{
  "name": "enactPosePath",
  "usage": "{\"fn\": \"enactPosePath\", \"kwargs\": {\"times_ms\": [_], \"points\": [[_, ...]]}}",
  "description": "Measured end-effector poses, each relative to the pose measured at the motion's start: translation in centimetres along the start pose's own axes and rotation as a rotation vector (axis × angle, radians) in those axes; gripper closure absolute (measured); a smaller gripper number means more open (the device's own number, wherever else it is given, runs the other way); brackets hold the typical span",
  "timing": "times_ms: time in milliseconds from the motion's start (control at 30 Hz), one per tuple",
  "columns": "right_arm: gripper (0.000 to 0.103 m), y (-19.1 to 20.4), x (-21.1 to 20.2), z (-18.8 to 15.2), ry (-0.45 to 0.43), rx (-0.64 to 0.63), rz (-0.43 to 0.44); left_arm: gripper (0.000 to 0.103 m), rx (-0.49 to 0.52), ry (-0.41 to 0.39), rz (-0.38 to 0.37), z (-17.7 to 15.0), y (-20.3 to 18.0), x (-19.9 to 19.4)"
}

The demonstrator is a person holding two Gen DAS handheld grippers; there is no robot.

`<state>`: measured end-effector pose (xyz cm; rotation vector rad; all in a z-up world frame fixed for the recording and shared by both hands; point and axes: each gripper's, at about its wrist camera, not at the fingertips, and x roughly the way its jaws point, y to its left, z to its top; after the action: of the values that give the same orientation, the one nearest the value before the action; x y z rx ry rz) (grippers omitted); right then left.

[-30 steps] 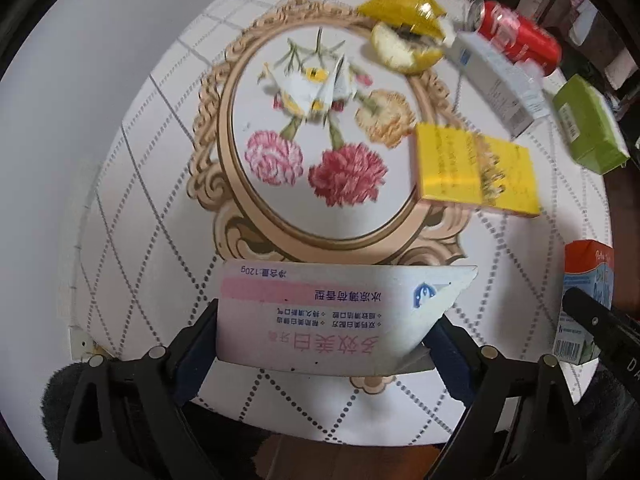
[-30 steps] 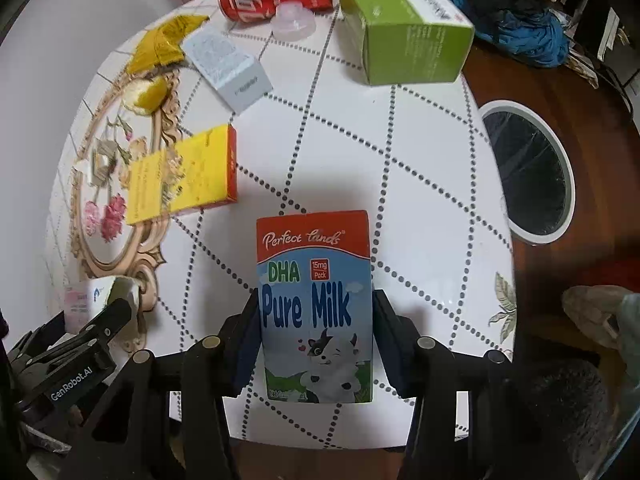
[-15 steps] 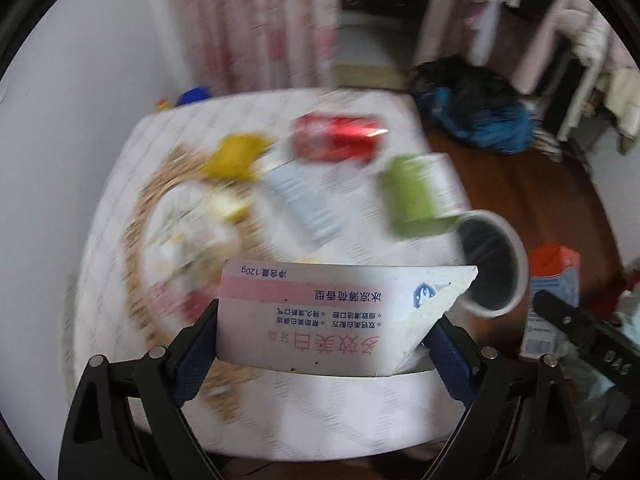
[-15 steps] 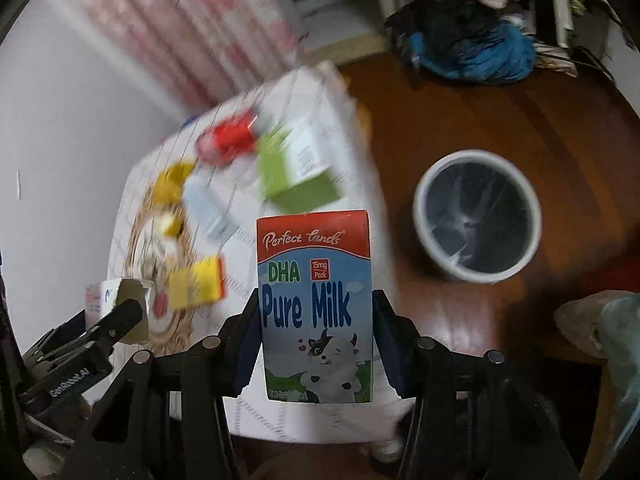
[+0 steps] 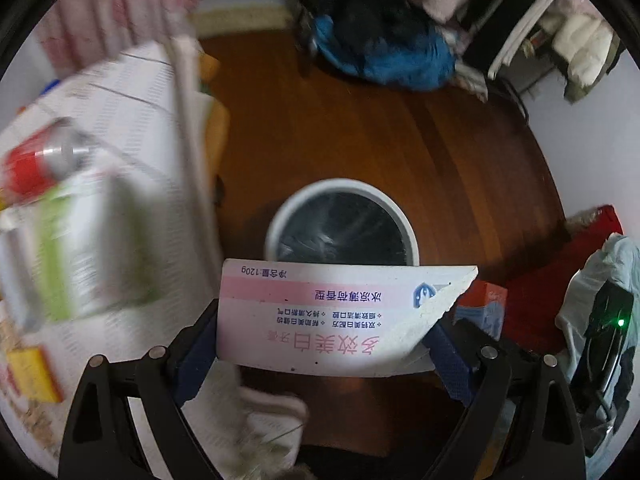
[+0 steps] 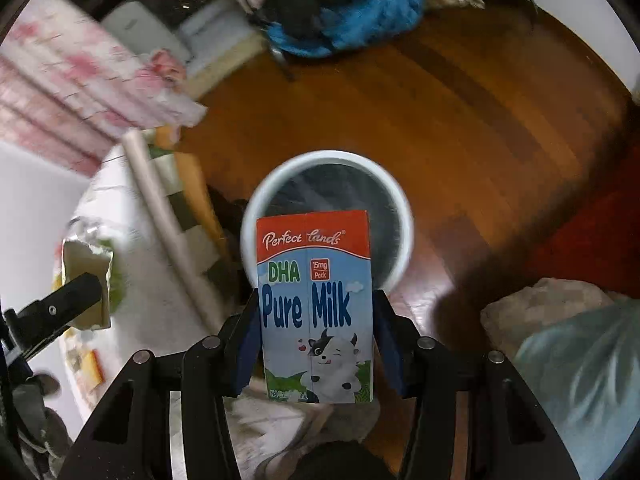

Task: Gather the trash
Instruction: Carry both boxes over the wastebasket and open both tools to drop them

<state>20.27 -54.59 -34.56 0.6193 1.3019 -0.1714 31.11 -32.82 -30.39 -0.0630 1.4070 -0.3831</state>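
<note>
Reddish-brown wooden floor (image 5: 360, 128) fills most of both views. White patterned worktop (image 5: 120, 92) runs along the left edge, motion-blurred; on it a red drink can (image 5: 36, 164), a green-and-white carton (image 5: 92, 248) and a small yellow box (image 5: 32, 372), details not readable. A blue and black heap of cloth (image 5: 384, 48) lies on the floor at the far side.

Round white waste bin with a dark liner (image 5: 342, 220) stands on the floor just beside the worktop's edge, near the centre of each wrist view and open at the top.

Left claw (image 5: 326, 344): blue pads set wide, clamped on the two ends of a flat pink-and-white cardboard box with purple print (image 5: 324, 316), one corner torn. The box sits crosswise, its far edge overlapping the near rim of the bin in the view.

Right claw (image 6: 316, 336): pads set narrower, gripping the sides of a blue and red "Pure Milk" carton (image 6: 316, 304), held lengthwise. The carton's top overlaps the bin opening (image 6: 326, 216) in that view. The left claw's black finger and the box end show at the left edge there.
</note>
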Motion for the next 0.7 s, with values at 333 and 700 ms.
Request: {"fn": "enactPosePath", "kwargs": {"times_ms": [333,700], "points": [[0.05,-3.9,7.8,4.0,0.085,0.088,0.038,0.002,0.002,0.132,-0.015,4.3,-2.3,6.7],[0.002,-3.6,12.4,4.7,0.138,0.038,-0.058,0.002,0.068,0.09,0.155,3.6,-1.7,8.2]]}}
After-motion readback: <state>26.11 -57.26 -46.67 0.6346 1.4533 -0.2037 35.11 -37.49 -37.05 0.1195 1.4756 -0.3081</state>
